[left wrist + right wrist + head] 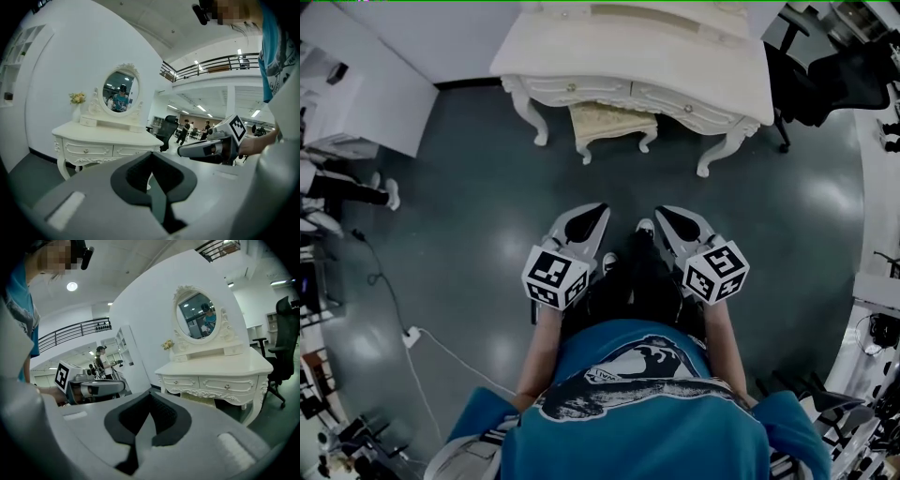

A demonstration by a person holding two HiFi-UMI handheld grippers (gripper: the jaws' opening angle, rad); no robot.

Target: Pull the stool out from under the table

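A cream stool (610, 122) with carved legs stands tucked partly under the white dressing table (694, 66) at the top of the head view. My left gripper (594, 214) and right gripper (666, 217) are held side by side in front of the person's body, well short of the stool, both shut with nothing between the jaws. In the left gripper view the table (105, 140) stands ahead at left, with the right gripper (211, 147) at the right. The right gripper view shows the table (220, 376) at right; a strip of the stool's cushion (201, 400) shows under it.
An oval mirror (120, 91) and a vase of flowers (76, 105) stand on the table. A black office chair (830, 84) stands right of the table. A white cabinet (356, 84) is at the left, and a cable (422, 347) runs over the dark floor.
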